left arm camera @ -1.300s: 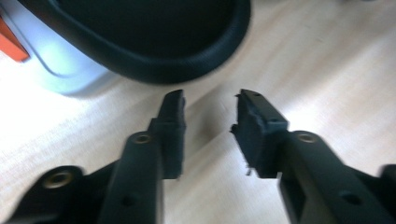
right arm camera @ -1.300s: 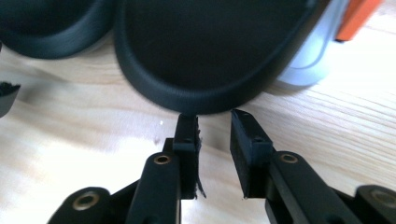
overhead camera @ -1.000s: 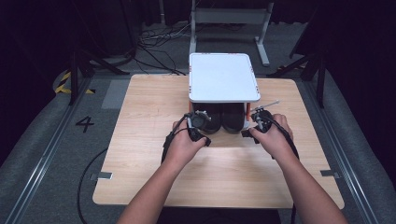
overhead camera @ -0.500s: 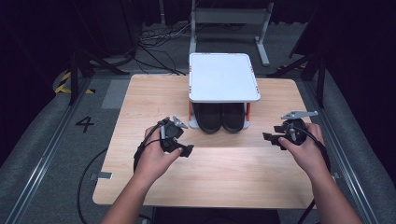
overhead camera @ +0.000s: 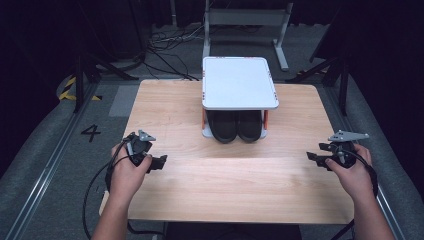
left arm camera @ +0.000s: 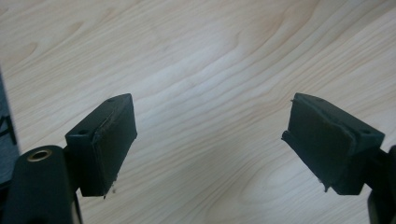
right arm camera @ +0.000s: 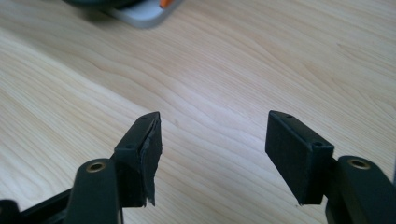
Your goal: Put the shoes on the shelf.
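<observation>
Wooden table lies bare between both parted tongs.

front table: bare, passable | centre-back: rack over shoes (blocks the middle)

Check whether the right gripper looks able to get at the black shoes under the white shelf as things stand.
Probably yes. The right gripper is open and holds nothing, and bare table lies between it and the black shoes. The shoes' near ends show at the open front of the white shelf, whose top covers the rest.
</observation>
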Available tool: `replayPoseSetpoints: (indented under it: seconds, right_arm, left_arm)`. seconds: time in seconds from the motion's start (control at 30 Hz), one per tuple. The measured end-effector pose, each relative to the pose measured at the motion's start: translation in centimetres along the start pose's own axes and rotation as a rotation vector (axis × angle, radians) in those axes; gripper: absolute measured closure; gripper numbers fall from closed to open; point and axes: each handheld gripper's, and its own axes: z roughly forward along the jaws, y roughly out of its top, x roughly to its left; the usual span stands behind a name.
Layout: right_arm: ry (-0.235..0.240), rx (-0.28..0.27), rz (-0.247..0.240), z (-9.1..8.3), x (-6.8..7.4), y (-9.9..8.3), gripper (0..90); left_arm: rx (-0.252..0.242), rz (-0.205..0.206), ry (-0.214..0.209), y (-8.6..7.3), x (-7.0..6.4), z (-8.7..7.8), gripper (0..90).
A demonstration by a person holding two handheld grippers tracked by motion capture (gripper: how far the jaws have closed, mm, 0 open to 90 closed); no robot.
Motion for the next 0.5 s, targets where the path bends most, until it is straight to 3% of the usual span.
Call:
replayPoseSetpoints:
  seconds: [0.07,0.13,0.17,0.2,0.27,0.3,0.33,0.4,0.5]
  right_arm:
    - [-0.023,0.019,-0.004,0.1,-0.6,-0.4,37.2]
    - [-0.075,0.049,-0.006,0.1,-1.4,-0.9,37.1]
    - [-0.075,0.049,-0.006,0.1,-1.4,-0.9,37.1]
    - [-0.112,0.035,0.025,0.1,-2.2,-1.5,36.0]
    - [-0.102,0.031,0.042,0.1,-2.5,-1.7,36.0]
    - [-0.096,0.023,0.051,0.1,-2.7,-1.8,35.7]
    - [-0.082,0.016,0.067,0.1,-3.0,-2.1,34.2]
    - [-0.085,0.015,0.069,0.1,-3.1,-2.2,33.9]
    - [-0.11,0.002,0.063,0.3,-3.2,-2.1,32.6]
  left_arm:
    - [0.015,-0.01,0.038,-0.6,1.3,-0.1,16.6]
    - [0.005,0.017,0.09,-1.4,2.6,-0.2,16.3]
    - [0.005,0.017,0.09,-1.4,2.6,-0.2,16.2]
    - [-0.01,0.022,0.088,-1.7,3.0,-0.1,16.2]
    - [-0.039,0.019,0.051,-2.3,3.7,0.0,16.3]
    - [-0.068,-0.009,0.009,-2.6,3.9,0.3,16.3]
    - [-0.064,-0.031,-0.012,-2.8,4.1,0.5,16.3]
    - [-0.054,-0.05,-0.003,-2.8,4.1,0.6,16.4]
    - [0.012,-0.07,-0.005,-2.6,4.1,0.7,16.5]
